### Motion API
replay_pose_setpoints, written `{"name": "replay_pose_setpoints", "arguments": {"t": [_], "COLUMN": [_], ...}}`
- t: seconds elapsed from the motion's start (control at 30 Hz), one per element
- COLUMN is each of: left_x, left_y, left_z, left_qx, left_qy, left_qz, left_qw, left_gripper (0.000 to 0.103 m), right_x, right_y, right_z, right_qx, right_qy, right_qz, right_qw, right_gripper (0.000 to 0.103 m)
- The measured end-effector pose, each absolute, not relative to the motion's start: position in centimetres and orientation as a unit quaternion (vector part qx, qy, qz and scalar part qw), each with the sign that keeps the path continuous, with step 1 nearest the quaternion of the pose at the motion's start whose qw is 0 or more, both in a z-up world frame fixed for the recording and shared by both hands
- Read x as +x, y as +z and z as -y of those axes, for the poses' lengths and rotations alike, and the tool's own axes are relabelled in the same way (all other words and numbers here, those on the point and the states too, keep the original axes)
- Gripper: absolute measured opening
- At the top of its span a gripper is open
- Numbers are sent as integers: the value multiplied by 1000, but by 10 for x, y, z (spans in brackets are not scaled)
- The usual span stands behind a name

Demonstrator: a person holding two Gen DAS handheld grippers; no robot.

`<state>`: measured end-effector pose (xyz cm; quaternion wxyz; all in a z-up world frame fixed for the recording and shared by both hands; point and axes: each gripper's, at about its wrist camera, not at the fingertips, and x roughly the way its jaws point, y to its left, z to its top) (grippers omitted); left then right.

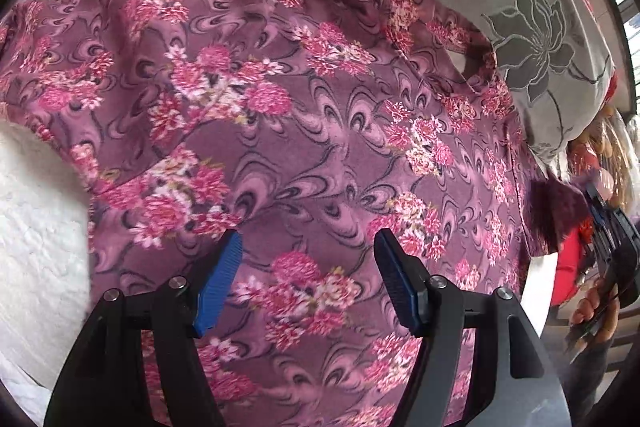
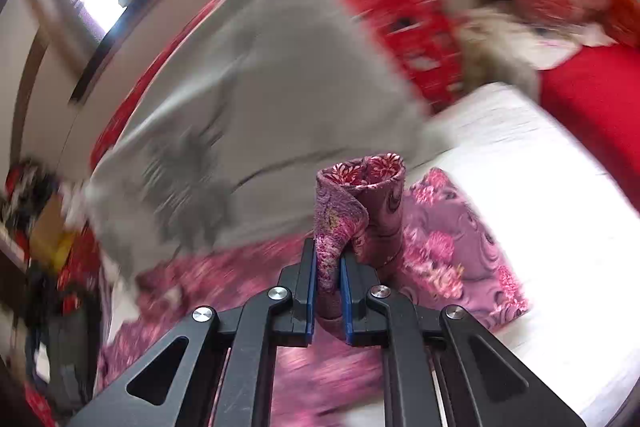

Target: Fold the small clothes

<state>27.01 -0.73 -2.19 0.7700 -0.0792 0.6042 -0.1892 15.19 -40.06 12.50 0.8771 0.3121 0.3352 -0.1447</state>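
Firmly pinched — right tool (image 2: 328, 267), garment cuff (image 2: 360, 195).

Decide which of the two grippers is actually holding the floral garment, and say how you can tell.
The right gripper: its jaws are shut on a fold of the floral garment. The left gripper hovers over it with jaws wide apart.

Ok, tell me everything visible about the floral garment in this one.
The floral garment is mauve-purple, printed with swirls and pink-and-white flower clusters; it looks like soft, slightly fuzzy knit. It lies spread, a little wrinkled, over white bedding, its far edge against a grey flowered cover. The open left claw hovers above it, not gripping. The right claw is shut on a curled-up edge of it, lifted off the bed.
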Motion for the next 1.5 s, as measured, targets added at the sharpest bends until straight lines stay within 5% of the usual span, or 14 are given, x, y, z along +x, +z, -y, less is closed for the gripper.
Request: {"name": "replay_pose_setpoints", "arguments": {"t": [0.57,0.67,0.97,1.13,1.17,1.2,1.23,1.27,1.5], "left_x": [267,267,260,271,273,275,277,279,278], "left_y": [10,9,-11,-20,-17,-13,-10,-6,37], "left_z": [-88,-92,-20,26,30,32,33,34,2], "left_qx": [-79,-90,-82,-57,-59,-64,-66,-67,-84], "left_qy": [-191,-196,-245,-213,-207,-204,-205,-205,-171], "left_qz": [-577,-583,-615,-617,-609,-601,-598,-598,-534], "left_qw": [790,784,745,756,764,770,772,772,824], "left_gripper": [68,68,68,68,64,48,11,5,5], "right_x": [244,245,170,124,117,110,102,96,73], "right_y": [88,62,75,84,86,86,88,88,70], "right_z": [140,113,161,243,256,268,286,299,379], "right_qx": [240,247,252,287,294,300,308,314,373], "right_qy": [22,43,31,-41,-53,-65,-82,-95,-177], "right_qz": [-438,-481,-465,-441,-435,-429,-420,-415,-384], "right_qw": [866,840,848,850,850,850,850,849,826], "right_gripper": [11,17,34,35,35,35,35,35,35]}}
